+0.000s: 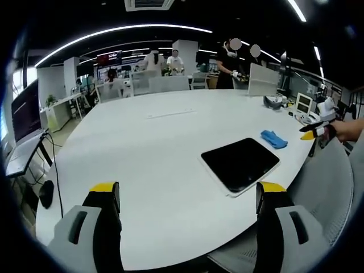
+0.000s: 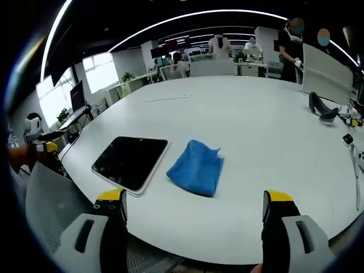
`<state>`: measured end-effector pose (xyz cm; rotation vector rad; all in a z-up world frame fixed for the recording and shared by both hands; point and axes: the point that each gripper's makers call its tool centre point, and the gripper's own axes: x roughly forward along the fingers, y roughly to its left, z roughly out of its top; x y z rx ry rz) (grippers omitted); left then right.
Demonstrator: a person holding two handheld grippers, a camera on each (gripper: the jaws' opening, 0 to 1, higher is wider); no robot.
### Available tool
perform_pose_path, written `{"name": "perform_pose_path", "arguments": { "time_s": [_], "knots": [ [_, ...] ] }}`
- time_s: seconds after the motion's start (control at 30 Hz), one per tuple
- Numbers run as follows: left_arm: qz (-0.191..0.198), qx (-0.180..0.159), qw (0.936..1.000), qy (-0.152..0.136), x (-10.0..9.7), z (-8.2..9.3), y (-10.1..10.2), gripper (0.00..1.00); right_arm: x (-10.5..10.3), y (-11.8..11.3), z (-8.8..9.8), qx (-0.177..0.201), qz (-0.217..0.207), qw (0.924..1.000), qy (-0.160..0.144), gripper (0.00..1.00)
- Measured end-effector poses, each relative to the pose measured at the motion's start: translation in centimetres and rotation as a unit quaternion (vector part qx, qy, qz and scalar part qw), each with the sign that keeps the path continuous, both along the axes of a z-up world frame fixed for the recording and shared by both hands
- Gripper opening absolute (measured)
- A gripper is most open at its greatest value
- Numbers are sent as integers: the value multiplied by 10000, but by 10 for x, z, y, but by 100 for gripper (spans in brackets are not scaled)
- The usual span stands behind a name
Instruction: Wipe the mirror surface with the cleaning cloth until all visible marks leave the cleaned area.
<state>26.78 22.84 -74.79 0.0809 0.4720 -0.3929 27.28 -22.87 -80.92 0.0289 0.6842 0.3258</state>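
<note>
Rising from the bottom of the left gripper view, the left gripper (image 1: 187, 199) holds its grey, yellow-tipped jaws wide apart over bare tabletop, clamping nothing. In the right gripper view, the right gripper (image 2: 196, 207) stands the same way, jaws spread and empty, just short of the table edge.

Beyond the right gripper's jaws lies the cleaning cloth (image 2: 196, 168), a soft blue, crumpled square, flat on the white table (image 2: 250, 119). Just beside it, apart by a narrow strip of table, lies the mirror (image 2: 131, 162), a flat rounded rectangle with a pale rim and a dark glossy face; any marks on it are too faint to make out. The left gripper view shows the mirror (image 1: 240, 164) near the table's curved edge with the cloth (image 1: 273, 139) beyond it.

People stand at desks far behind, too small to make out.
</note>
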Motion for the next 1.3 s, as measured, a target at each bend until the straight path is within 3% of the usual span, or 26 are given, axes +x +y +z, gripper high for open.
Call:
{"name": "perform_pose_path", "arguments": {
  "time_s": [0.43, 1.3],
  "knots": [
    [-36, -66, 10000, 41, 1, 0, -2, 99, -1, -8, 1, 49, -224, 9997, -8, 97],
    [-42, -78, 10000, 31, 6, 9, 0, 98, -7, -10, 7, 36, -211, 9998, -17, 96]
  ]
}}
